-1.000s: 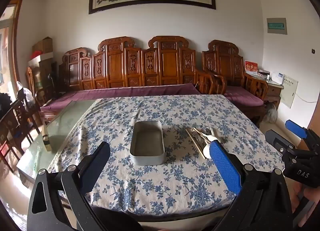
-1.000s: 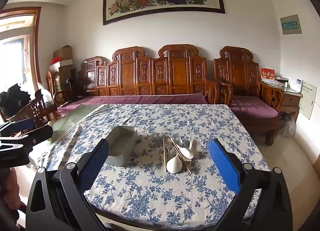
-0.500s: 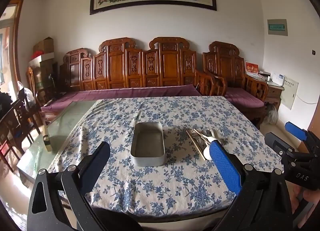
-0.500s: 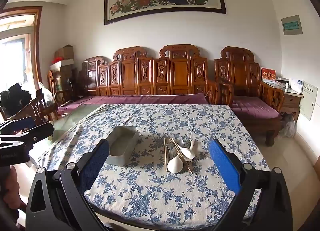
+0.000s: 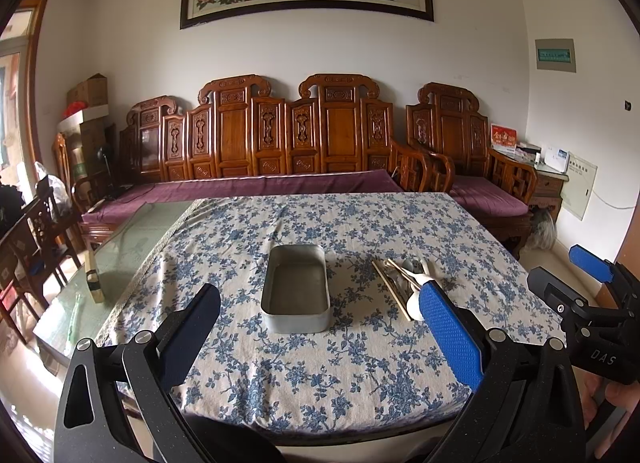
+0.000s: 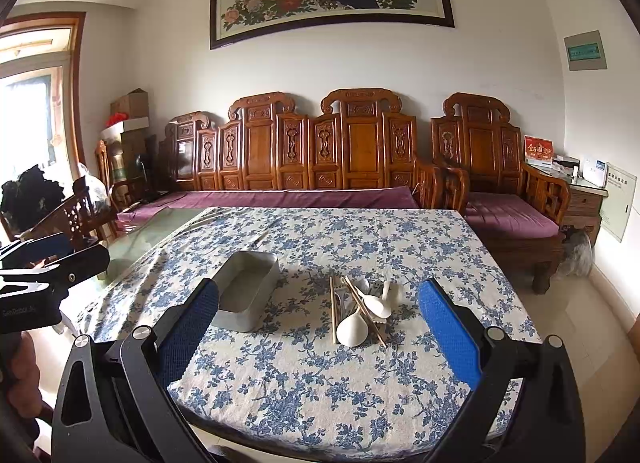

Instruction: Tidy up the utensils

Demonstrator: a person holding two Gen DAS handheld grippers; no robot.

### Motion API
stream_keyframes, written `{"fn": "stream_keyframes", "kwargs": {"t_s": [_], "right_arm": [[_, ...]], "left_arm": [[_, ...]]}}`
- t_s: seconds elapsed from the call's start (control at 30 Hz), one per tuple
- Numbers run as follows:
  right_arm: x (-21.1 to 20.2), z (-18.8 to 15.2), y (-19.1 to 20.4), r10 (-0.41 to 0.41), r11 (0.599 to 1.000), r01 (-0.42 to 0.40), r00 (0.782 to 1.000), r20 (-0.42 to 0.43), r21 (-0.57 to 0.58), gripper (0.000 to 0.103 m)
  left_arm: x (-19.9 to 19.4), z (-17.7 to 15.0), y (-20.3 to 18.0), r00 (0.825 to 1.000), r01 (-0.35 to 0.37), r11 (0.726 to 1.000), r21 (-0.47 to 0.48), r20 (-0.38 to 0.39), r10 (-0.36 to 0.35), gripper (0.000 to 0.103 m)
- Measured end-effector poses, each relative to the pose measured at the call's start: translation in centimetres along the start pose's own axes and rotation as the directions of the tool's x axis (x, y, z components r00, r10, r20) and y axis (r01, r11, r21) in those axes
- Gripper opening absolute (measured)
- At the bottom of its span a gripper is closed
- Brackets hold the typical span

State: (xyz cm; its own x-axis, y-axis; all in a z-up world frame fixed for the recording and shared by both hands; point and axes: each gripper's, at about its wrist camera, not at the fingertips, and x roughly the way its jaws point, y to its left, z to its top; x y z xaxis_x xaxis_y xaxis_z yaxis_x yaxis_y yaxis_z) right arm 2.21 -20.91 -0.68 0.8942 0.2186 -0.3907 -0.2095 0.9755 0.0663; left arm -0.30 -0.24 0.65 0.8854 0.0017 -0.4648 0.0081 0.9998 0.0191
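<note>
Carved wooden benches are lining the far wall while the floral-clothed surface (image 6: 320,375) is carrying one empty metal tin (image 6: 246,289) at centre-left and a heap of utensils (image 6: 360,309) at centre. Both the left gripper (image 5: 320,319) and right gripper (image 6: 318,311) are hovering wide-jawed, holding nothing. Judging by the heap, picking one top piece first looks wisest: three white spoons and several chopsticks, exact number unclear

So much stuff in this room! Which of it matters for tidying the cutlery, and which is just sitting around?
Part of the job:
- empty rectangular metal tin
- pile of white ceramic spoons and wooden chopsticks beside it
- left tongs and right tongs, both open

Just lying about:
- small wooden block on the bare glass
- carved wooden bench
- cardboard boxes
</note>
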Motion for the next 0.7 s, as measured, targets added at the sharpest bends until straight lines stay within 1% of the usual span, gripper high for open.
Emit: {"fn": "stream_keyframes", "kwargs": {"t_s": [0.3, 0.7], "right_arm": [[0.00, 0.09, 0.04, -0.001, 1.000, 0.001, 1.000, 0.000, -0.002, 0.100], [-0.23, 0.17, 0.33, -0.001, 1.000, 0.001, 1.000, 0.002, -0.003, 0.100]], "left_arm": [[0.20, 0.15, 0.23, 1.000, 0.002, 1.000, -0.002, 0.002, -0.002, 0.096], [-0.69, 0.39, -0.03, 1.000, 0.007, 1.000, 0.000, 0.017, -0.007, 0.097]]}}
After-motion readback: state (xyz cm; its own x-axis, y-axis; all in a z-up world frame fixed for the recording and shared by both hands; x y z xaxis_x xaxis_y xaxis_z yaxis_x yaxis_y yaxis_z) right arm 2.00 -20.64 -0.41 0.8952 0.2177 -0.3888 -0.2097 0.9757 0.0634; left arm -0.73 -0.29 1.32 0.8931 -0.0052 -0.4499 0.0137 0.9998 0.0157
